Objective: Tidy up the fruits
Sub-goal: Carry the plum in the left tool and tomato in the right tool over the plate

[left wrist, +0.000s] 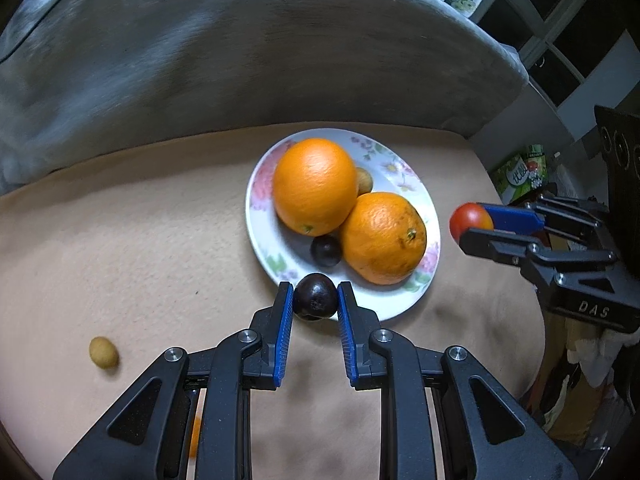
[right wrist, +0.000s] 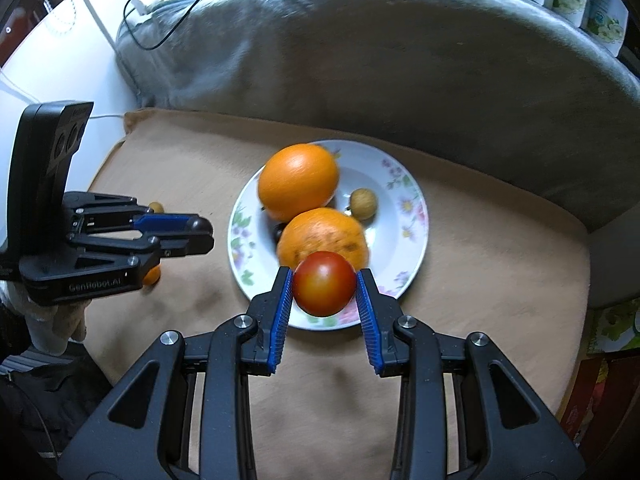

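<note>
Left claw point(left wrist: 315, 298) clamps dark plum point(left wrist: 315, 295) at plate point(left wrist: 404, 300) rim; right claw point(right wrist: 325, 285) grips tomato point(right wrist: 325, 283) above plate.

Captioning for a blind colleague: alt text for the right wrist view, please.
The right gripper grips a red tomato above the near rim of a floral plate holding two oranges. The left gripper, at left, holds a dark fruit.

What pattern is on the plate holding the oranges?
White with pink and purple flowers and green leaves around the plate rim; clearest in the right wrist view.
</note>
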### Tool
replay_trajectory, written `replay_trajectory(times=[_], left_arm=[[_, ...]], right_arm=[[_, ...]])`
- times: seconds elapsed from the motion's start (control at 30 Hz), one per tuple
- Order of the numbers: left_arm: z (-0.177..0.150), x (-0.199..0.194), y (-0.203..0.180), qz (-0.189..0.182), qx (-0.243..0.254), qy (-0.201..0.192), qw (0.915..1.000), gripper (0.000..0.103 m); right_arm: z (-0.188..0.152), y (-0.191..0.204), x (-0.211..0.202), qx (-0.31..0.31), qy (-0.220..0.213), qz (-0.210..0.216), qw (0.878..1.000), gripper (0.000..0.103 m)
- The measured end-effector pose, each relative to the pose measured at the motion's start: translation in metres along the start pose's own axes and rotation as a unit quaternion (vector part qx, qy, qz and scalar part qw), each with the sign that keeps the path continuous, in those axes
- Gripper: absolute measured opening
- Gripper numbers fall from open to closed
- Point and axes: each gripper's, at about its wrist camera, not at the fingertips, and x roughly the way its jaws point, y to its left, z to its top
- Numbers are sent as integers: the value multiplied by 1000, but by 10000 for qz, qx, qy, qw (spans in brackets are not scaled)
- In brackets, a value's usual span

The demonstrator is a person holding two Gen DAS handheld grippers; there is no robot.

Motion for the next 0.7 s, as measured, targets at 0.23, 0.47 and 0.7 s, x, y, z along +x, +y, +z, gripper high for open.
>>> replay_trajectory(times=[0.23,0.47,0.7], left_arm=[[5,11,-8,5,48,55,10000,20],[8,16,-11,34,24,77,10000,20],[12,21,-14,62,48,82,9999,20]], right_arm=[[9,-18,3,88,-10,-19,10000,34],[18,-33,13,162,51,6,9999,34],[25,-44,24,250,102,52,9996,34]])
